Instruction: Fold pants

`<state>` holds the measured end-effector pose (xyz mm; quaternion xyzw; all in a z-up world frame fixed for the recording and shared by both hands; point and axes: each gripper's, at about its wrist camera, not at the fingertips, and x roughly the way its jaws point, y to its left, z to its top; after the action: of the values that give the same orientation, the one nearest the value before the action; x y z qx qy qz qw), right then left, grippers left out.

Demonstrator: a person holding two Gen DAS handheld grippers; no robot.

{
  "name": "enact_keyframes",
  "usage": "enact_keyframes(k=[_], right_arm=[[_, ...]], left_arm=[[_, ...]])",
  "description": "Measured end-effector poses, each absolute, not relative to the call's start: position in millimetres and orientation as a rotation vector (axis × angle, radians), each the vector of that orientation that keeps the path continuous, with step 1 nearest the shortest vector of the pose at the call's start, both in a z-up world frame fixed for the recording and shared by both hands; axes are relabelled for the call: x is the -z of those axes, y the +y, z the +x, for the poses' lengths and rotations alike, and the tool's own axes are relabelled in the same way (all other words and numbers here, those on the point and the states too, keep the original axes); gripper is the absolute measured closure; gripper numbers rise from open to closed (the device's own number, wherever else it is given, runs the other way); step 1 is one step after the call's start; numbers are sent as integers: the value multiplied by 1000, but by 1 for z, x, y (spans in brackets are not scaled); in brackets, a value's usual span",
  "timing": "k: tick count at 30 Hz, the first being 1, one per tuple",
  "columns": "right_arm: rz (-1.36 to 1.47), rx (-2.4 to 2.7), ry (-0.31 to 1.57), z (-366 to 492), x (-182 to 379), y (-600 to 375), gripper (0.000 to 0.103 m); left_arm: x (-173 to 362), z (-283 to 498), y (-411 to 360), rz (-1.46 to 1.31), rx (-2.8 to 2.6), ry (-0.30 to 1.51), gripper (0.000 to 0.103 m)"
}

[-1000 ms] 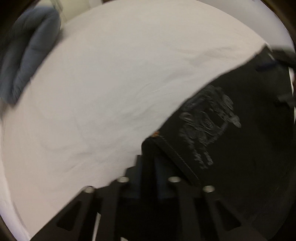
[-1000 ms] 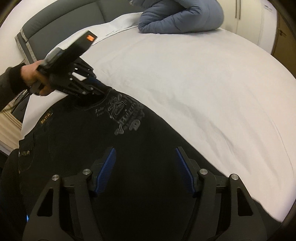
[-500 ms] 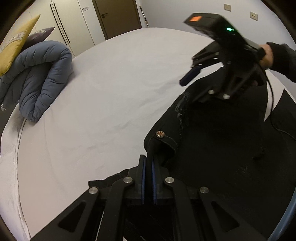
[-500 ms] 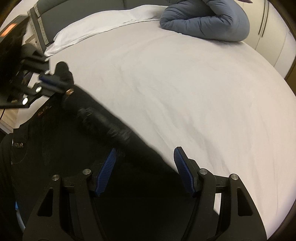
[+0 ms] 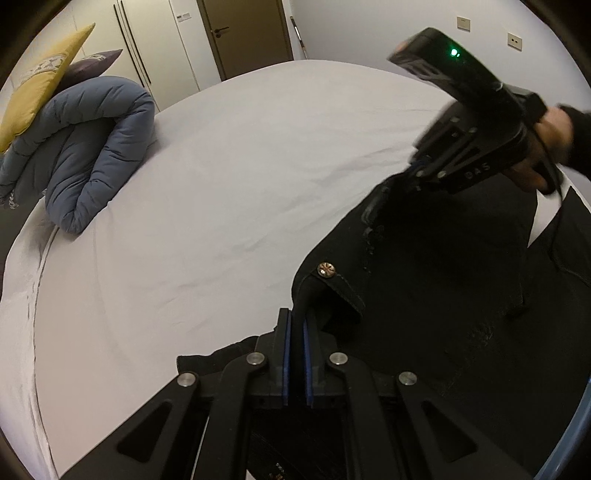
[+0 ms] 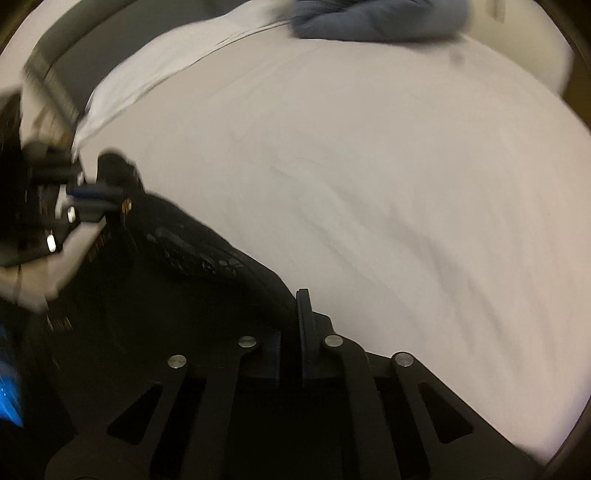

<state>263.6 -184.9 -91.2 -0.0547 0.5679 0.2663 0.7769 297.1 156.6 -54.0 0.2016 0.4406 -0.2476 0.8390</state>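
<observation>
My left hand-held gripper (image 5: 296,328) pinches the black pants (image 5: 443,295) on the bed (image 5: 221,184), my right hand-held gripper (image 6: 301,314) has just clamped their blurred waistband edge, legs cut off

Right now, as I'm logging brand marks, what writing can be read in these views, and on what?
"DAS": embossed on the body of the right gripper, whose jaws have just closed on the pants; first letter uncertain.
Small label on the wardrobe door: too small to read.
Emblem on the yellow pillow: unreadable.
Orange stitched lettering on the pants, right wrist view: blurred.
</observation>
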Motion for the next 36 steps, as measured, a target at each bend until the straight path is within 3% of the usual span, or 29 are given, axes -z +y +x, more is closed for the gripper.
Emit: enact_keyframes(k=[12,16,24,31,36], right_arm=[[392,-475,1221,181,78,-217,100],[408,-450,1222,157,83,-200,100],[-24,-544,1205,90,65,-144,100],[-513,-697,1226,-6,85,-88,100],[-807,-663,1138,-77,105,-58,100]], left_arm=[[41,257,158,410,491,919,98],[39,233,154,441,499,928,98],[51,172,164,463,550,971,98],[67,107,178,542,654,981,98],[91,66,165,696,720,993,98]])
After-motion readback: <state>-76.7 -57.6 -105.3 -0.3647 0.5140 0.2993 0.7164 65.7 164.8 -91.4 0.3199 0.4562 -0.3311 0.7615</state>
